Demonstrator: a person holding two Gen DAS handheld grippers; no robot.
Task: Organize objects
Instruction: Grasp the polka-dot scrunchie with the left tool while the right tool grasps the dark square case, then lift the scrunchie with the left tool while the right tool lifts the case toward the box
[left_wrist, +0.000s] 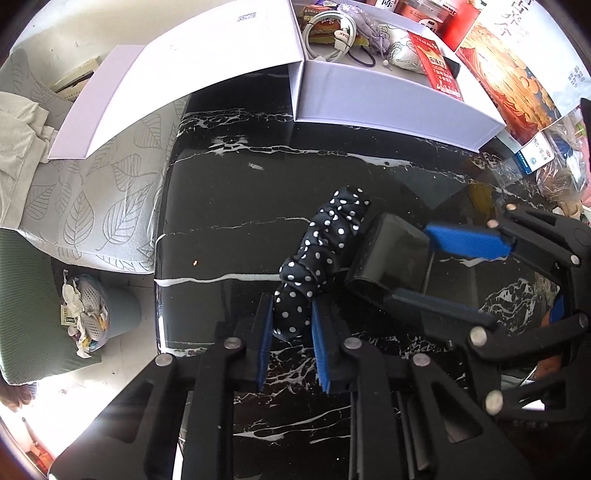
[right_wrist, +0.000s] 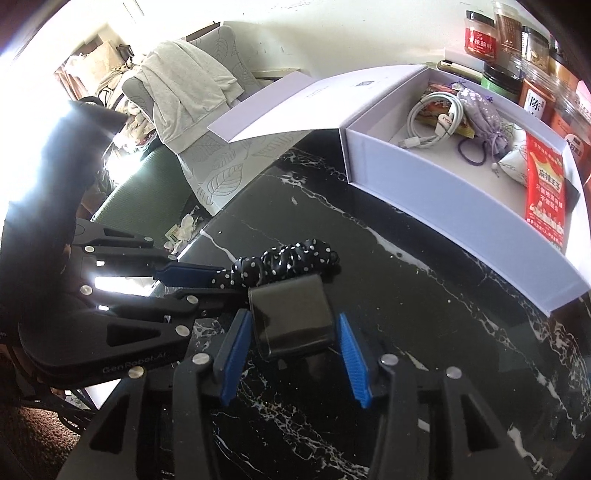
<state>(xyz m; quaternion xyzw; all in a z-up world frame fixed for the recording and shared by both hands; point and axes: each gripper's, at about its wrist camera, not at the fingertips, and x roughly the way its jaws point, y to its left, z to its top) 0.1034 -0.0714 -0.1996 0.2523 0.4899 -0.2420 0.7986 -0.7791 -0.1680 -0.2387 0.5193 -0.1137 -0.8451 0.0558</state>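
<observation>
Your left gripper has its fingers clamped on the polka-dot scrunchie, low on the black marble worktop. Your right gripper straddles the dark case, fingers apart; contact looks doubtful, though glare blurs it. The white box sits open at two o'clock.

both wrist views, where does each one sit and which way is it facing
Left wrist: sits on the left gripper, looking steeply down its fingers at the polka-dot scrunchie pinched between them; the right gripper enters from the right.
Right wrist: sits on the right gripper, looking down at the dark case between its pads; the left gripper enters from the left.
Shared: scrunchie, case, black marble table, open white box.
</observation>
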